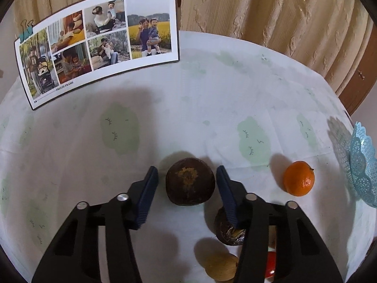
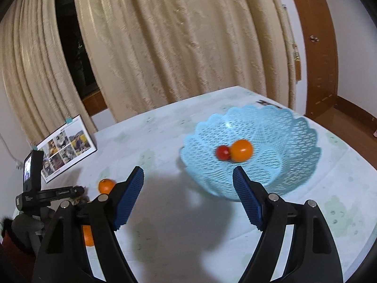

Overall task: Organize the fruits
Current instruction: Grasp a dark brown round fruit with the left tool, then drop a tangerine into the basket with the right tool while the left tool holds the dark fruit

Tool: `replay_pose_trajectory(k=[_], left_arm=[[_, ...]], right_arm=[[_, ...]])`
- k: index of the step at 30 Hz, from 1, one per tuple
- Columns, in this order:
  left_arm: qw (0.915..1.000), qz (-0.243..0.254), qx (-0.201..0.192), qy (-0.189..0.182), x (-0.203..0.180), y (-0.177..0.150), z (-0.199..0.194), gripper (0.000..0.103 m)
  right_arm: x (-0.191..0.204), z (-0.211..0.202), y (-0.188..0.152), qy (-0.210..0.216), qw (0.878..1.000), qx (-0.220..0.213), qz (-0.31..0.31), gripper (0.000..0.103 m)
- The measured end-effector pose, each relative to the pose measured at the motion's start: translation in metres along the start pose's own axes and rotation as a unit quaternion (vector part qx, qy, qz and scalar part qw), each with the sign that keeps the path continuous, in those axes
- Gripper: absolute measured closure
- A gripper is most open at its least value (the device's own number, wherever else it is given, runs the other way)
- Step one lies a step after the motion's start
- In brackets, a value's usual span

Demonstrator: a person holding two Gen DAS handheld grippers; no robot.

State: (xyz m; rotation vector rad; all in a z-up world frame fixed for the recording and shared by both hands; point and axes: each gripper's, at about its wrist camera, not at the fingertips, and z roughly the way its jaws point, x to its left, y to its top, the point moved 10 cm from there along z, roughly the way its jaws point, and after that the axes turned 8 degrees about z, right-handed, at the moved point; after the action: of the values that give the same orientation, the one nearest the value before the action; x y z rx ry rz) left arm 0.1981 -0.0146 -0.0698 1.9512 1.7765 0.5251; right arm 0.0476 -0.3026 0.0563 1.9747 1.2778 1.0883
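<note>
Closest in the left wrist view, under the left gripper [image 1: 187, 184], lie a tan fruit [image 1: 221, 270], a sliver of red fruit [image 1: 271, 265] and a second dark fruit [image 1: 229, 232], partly hidden by the right-hand finger. Between the spread, empty jaws sits the dark round fruit [image 1: 190, 181], on the cloth and touched by neither pad. It looks firm and hard-skinned, probably fairly weighty and apt to roll, so I would pinch it across its widest part. To its right lies one tangerine [image 1: 298, 178], soft-skinned and best squeezed lightly. That makes two dark fruits, one tan and one tangerine loose here. The right gripper [image 2: 188, 188] hangs open and empty near the blue basket [image 2: 294, 127], which holds two fruits: one orange one [image 2: 241, 150] and one small red one [image 2: 222, 152]. Farthest stands one photo board [image 1: 99, 47].
</note>
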Motion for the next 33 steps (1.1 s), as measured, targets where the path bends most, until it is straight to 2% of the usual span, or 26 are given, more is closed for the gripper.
replay_pose_trajectory(k=[3,8,19,30,33], left_arm=[[1.0000,-0.002,-0.002,-0.007,0.000,0.001,0.000,0.063],[0.9999,-0.005,-0.012,-0.003,0.001,0.003,-0.009,0.063],[0.9973,-0.008,-0.069,0.026,0.010,0.020,-0.053,0.063],[0.9959,-0.013,-0.083,0.034,0.015,0.020,-0.064,0.063],[0.9959,-0.013,-0.084,0.032,0.013,0.019,-0.066,0.063]], right_arm=[[0.013,0.007,-0.005,0.012,1.000,0.014,-0.006,0.024],[0.042,0.023,-0.018,0.039,0.998,0.046,-0.028,0.024],[0.117,0.078,-0.047,0.088,0.985,0.130,-0.073,0.024],[0.152,0.135,-0.073,0.086,0.970,0.207,-0.094,0.024],[0.153,0.146,-0.081,0.078,0.967,0.222,-0.101,0.033]])
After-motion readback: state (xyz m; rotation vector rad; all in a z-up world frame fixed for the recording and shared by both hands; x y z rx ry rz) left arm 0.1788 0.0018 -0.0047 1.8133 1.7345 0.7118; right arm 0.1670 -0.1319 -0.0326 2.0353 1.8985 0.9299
